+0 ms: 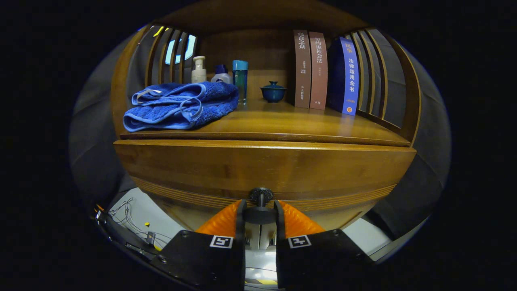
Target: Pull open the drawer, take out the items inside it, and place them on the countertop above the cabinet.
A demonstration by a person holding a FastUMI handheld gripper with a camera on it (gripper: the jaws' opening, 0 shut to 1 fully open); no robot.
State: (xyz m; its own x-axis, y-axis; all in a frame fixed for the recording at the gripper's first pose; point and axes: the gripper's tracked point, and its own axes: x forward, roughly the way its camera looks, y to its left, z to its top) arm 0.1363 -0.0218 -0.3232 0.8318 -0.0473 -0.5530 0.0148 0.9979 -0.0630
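Hand-held gripper (260, 214) pinches the drawer knob (260, 197), fingers either side of its stem. Drawer (262, 169) dead ahead, front looks shut under the desk (282, 121); pull goes straight back twd the person, along knob axis.

The tool (260, 210) has its two fingers closed on the dark round knob (260, 197) of the wooden drawer (262, 169). On the desk (282, 121) above, a folded blue towel (179, 106) lies at the left, bottles (220, 74) stand behind it, a small lidded blue bowl (273, 91) sits far back, and books (323, 70) stand upright at the right.
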